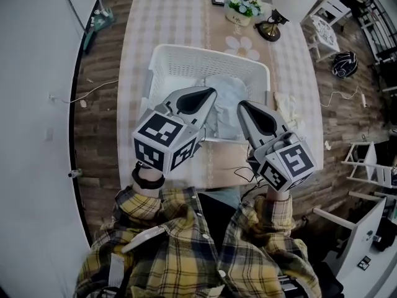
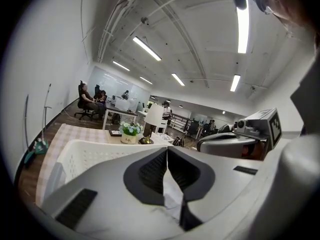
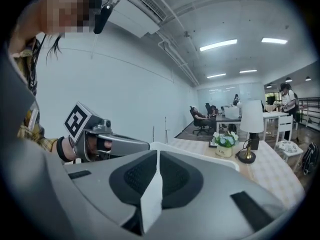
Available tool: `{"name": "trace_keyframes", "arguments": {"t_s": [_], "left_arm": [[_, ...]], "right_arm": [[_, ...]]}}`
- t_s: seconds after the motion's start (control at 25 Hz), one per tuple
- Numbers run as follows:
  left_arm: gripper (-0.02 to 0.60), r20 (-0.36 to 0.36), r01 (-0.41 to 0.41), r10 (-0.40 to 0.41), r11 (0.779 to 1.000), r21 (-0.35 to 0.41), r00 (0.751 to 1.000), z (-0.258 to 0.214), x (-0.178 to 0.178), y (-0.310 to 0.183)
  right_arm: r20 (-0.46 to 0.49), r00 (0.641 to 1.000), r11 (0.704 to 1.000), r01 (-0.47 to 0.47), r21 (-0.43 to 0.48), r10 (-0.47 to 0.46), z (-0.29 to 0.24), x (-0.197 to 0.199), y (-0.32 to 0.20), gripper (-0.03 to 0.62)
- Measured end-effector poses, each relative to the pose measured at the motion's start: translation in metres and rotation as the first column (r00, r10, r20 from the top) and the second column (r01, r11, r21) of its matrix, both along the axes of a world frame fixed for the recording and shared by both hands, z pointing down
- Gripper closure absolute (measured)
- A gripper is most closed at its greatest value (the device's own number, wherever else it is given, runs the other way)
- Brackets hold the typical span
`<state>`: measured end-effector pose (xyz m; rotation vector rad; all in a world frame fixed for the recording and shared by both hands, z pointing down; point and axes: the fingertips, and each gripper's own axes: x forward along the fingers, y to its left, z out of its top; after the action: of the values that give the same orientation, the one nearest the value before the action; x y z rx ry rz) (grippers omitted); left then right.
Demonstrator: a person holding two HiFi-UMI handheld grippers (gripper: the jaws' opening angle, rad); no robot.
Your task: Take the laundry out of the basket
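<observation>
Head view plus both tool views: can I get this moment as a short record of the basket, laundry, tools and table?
basket: white, perforated walls, on the table near the person
laundry: pale cloth lying inside the basket
left tool: jaws together, over the basket's near left part
right tool: jaws together, over the basket's near right part
table: checked tablecloth; flowers and lamp at the far end
task state: laundry not yet taken out
</observation>
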<state>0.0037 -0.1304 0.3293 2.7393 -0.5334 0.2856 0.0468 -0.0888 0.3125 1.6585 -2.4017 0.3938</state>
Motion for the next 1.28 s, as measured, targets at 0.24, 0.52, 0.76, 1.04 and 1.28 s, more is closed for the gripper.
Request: {"name": "trace_keyframes", "arguments": {"t_s": [0.24,0.52,0.76,1.04,1.28], "left_arm": [[0.540,0.069,0.028,-0.028,1.000,0.007,0.997,0.022,0.006,-0.047],[0.481,0.168,0.009,-0.001,0.999,-0.049,0.986,0.068,0.019,-0.070],[0.411,0.206,-0.086,0.122,0.981,-0.173,0.971,0.096,0.052,-0.107],[0.344,0.273,-0.097,0.163,0.966,-0.240,0.948,0.148,0.060,-0.100],[0.294,0.344,-0.040,0.145,0.955,-0.295,0.928,0.190,0.062,-0.116]], "right_arm": [[-0.023,0.999,0.997,0.033,-0.069,-0.035,0.023,-0.002,-0.040,0.548],[-0.067,0.994,0.979,0.078,-0.186,-0.092,0.058,-0.007,-0.050,0.502],[-0.110,0.976,0.939,0.145,-0.312,-0.187,0.090,-0.009,-0.085,0.392],[-0.173,0.953,0.894,0.155,-0.420,-0.247,0.131,-0.010,-0.080,0.282],[-0.212,0.942,0.851,0.121,-0.511,-0.261,0.163,0.000,-0.092,0.235]]}}
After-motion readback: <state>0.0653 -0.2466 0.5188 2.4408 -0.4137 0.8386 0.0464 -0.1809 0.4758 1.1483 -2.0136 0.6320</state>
